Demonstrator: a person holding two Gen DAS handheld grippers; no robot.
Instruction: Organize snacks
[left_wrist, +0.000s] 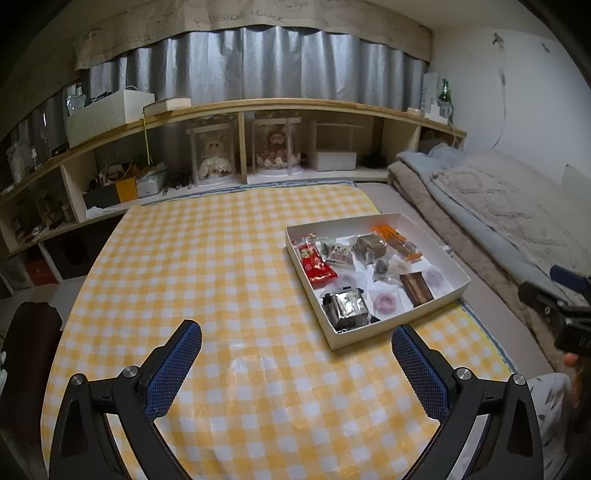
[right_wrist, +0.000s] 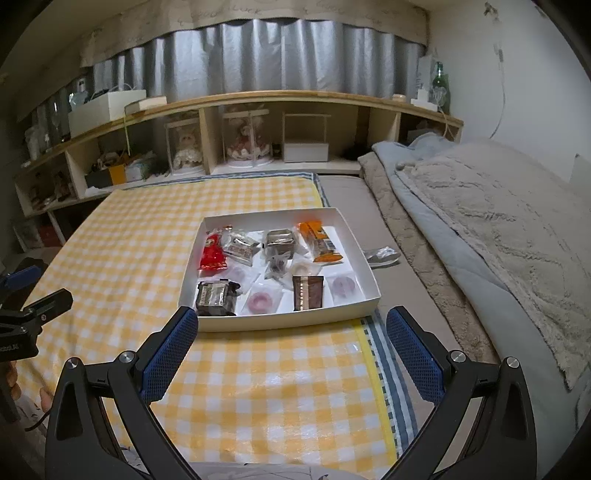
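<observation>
A shallow white box (left_wrist: 388, 328) (right_wrist: 280, 319) sits on the yellow checked cloth (left_wrist: 207, 266) (right_wrist: 122, 236). It holds several snacks: a red packet (right_wrist: 213, 254), an orange packet (right_wrist: 319, 242), a brown bar (right_wrist: 307, 291), a dark foil packet (right_wrist: 216, 297), a silver-brown packet (right_wrist: 280, 240) and pink ring sweets (right_wrist: 260, 301). My left gripper (left_wrist: 295, 354) is open and empty, to the left of the box's near corner. My right gripper (right_wrist: 291, 339) is open and empty, just in front of the box.
A folded grey-blue blanket (right_wrist: 498, 229) lies to the right on the mattress. A clear wrapper (right_wrist: 380, 256) lies beside the box on the right. A low shelf (right_wrist: 258, 99) with dolls and boxes runs along the back wall.
</observation>
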